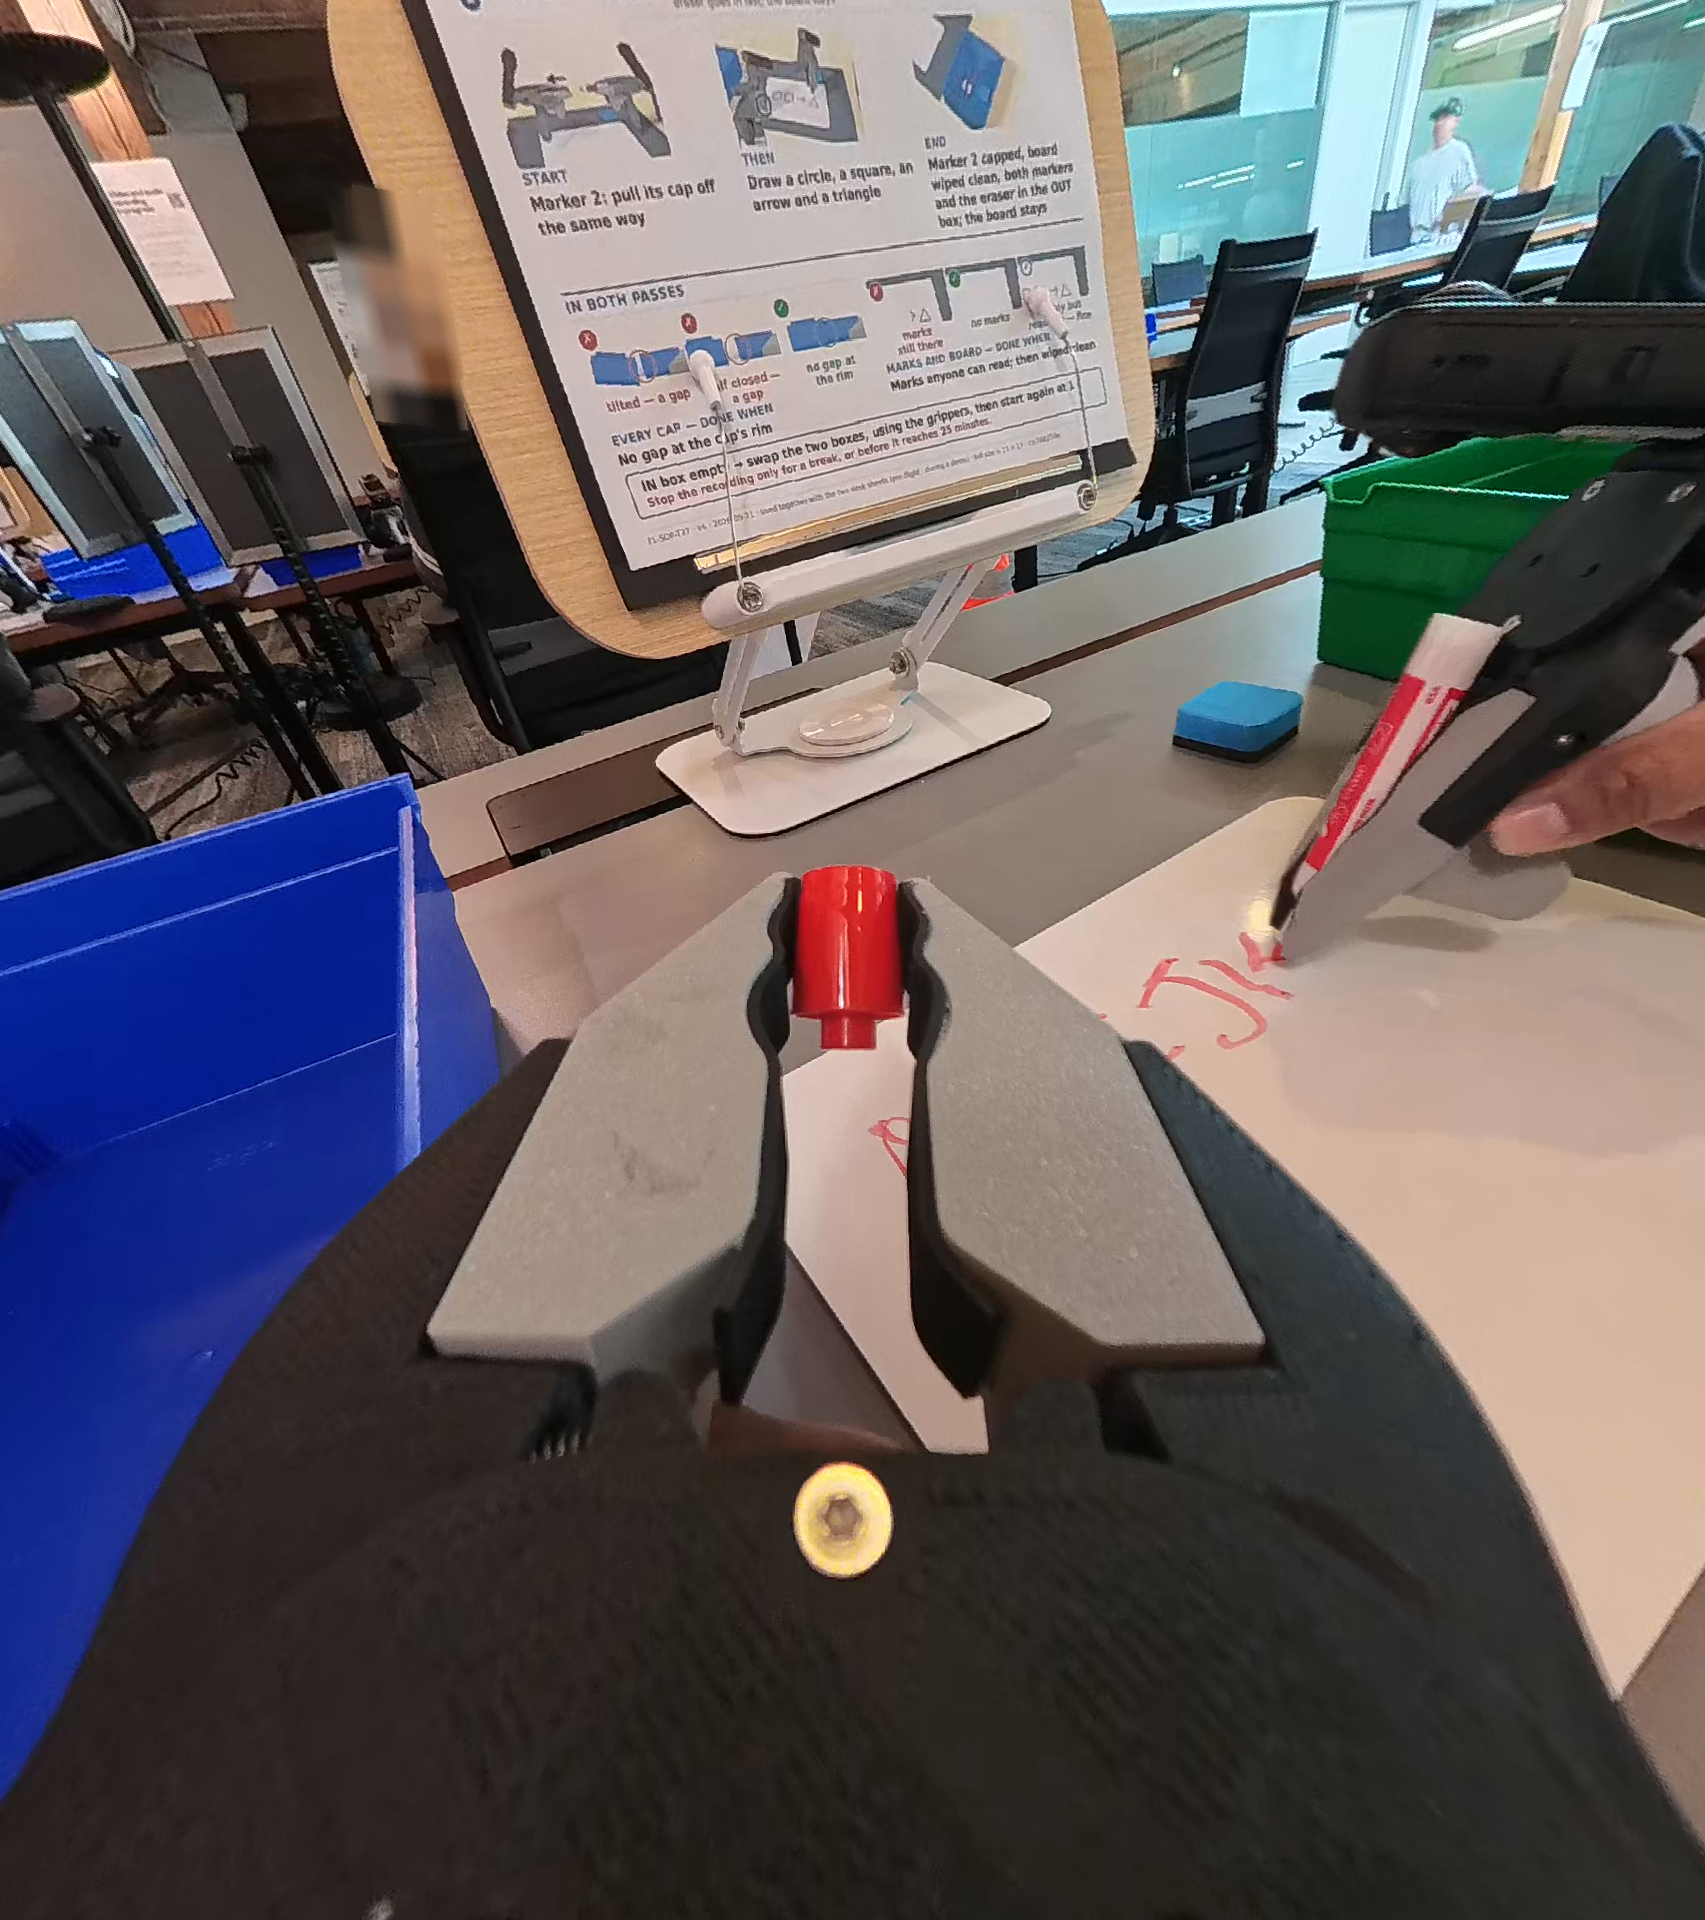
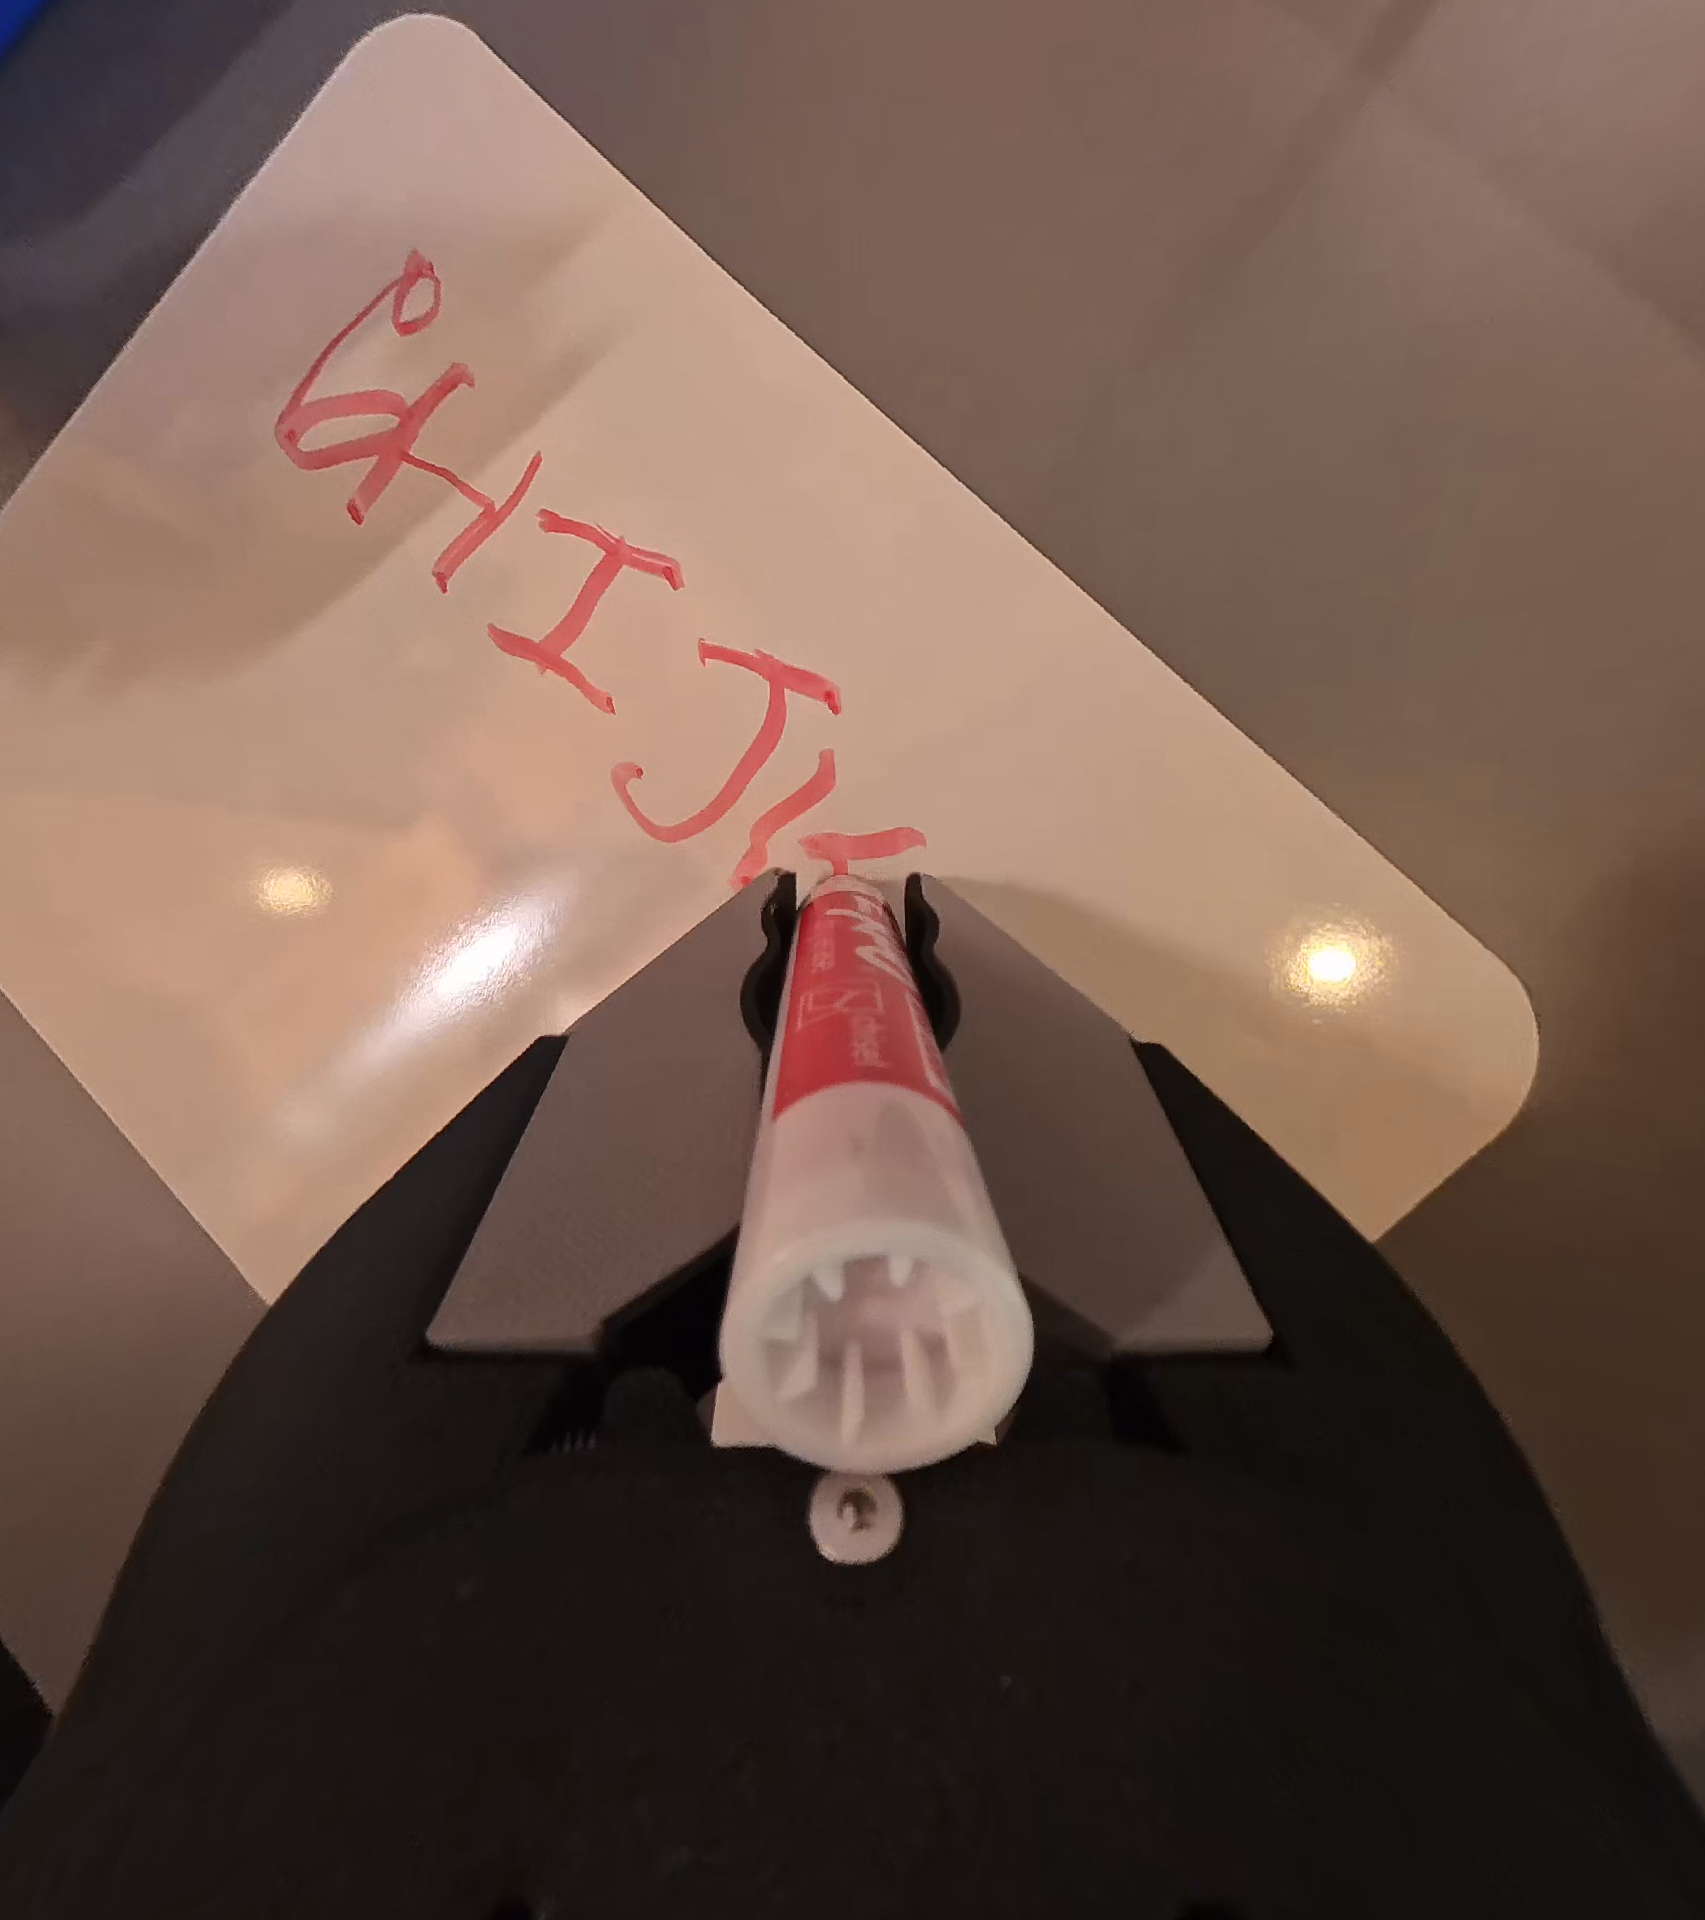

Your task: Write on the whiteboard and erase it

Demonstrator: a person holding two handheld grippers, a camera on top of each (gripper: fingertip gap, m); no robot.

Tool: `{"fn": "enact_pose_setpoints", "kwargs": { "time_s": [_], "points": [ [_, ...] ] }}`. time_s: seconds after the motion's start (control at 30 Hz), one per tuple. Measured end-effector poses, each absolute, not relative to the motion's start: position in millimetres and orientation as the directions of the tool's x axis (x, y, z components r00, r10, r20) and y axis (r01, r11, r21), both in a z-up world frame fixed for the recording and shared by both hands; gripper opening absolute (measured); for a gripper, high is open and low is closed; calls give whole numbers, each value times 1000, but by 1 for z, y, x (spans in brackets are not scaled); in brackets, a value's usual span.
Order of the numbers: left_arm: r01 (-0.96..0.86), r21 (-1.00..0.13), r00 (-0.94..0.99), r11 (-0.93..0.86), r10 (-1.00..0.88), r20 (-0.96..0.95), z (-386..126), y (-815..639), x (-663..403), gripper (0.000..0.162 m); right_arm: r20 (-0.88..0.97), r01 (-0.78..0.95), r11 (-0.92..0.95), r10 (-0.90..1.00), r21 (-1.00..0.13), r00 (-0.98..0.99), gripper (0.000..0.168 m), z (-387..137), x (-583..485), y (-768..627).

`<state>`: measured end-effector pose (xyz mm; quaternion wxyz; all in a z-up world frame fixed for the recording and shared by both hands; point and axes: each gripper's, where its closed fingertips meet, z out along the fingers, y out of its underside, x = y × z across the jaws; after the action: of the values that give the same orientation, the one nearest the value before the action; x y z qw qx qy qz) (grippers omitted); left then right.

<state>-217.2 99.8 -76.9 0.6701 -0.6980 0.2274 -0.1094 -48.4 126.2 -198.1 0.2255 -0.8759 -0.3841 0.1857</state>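
Observation:
My left gripper [image 1: 848, 914] is shut on a red marker cap [image 1: 846, 956], held above the left end of the white whiteboard [image 1: 1450, 1195]. My right gripper [image 2: 846, 883] is shut on a red-and-white marker [image 2: 863, 1091], its tip down on the whiteboard [image 2: 204, 779] at the end of a row of red handwritten marks [image 2: 557, 592]. In the left wrist view the right gripper [image 1: 1367, 883] shows at the right with the marker [image 1: 1388, 758] and the red marks [image 1: 1212, 997]. A blue eraser [image 1: 1237, 717] lies on the table beyond the board.
A blue bin [image 1: 152, 1143] stands at the left, a green bin [image 1: 1430, 551] at the far right. An instruction sheet on a white stand [image 1: 827, 748] is behind the board. A person's hand [image 1: 1679, 769] holds the right gripper. Office chairs and desks lie beyond. There is about 20 centimeters between the tips of the two grippers.

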Motion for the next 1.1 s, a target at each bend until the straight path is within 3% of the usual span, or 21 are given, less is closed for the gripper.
{"fn": "enact_pose_setpoints", "kwargs": {
  "time_s": [0.53, 0.8, 1.1],
  "points": [
    [-176, -984, 873, -1, -462, -156, -78, 100, -217, 16, -221, 609, -615, 771, -501, 597, 18, -198, -42, 106],
    [-175, -985, 872, 1, -463, -155, -78, 100, -217, 16, -191, 525, -609, 741, -595, 643, 19, -182, -36, 126],
    [-174, -985, 872, 1, -464, -155, -78, 99, -217, 16, -125, 539, -588, 737, -603, 664, 19, -185, -30, 137]
  ]
}}
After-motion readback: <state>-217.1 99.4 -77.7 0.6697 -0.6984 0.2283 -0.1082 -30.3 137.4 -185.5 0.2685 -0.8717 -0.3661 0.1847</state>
